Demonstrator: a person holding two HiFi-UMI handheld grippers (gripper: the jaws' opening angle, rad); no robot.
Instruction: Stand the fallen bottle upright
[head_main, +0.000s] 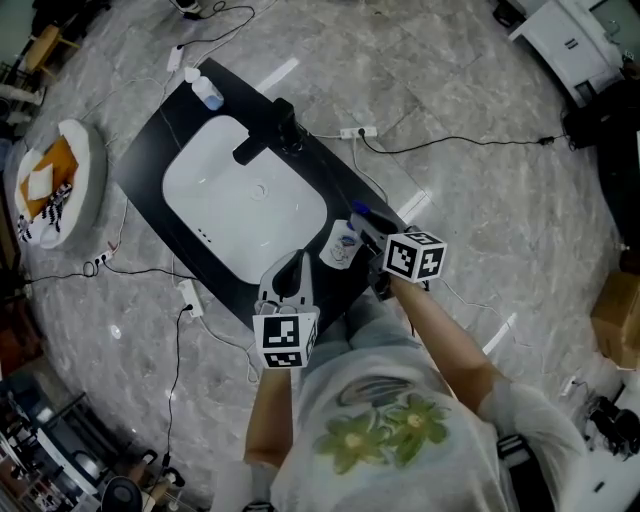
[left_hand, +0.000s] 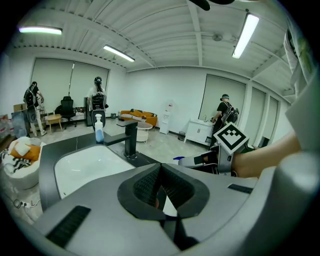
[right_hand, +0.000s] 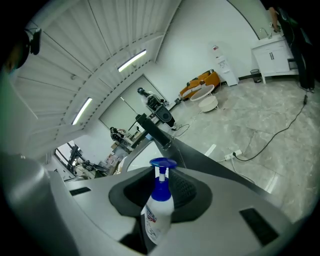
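A black counter (head_main: 160, 130) with a white sink (head_main: 240, 200) stands on marble floor (head_main: 480, 120), open from 12 to 3 o'clock but crossed by cables (head_main: 450, 142). At the sink's 4 o'clock, over the counter's near edge, the right gripper (right_hand: 162, 186) is clamped on the blue-capped pump bottle (right_hand: 159, 212), whose pump head points toward the jaw tips. At 6 o'clock the left gripper (head_main: 292, 275) hangs over the same edge with its jaws drawn together. A second bottle (head_main: 207, 92) stands at 11 o'clock.

Overhead and low views, common sink (head_main: 245, 205)
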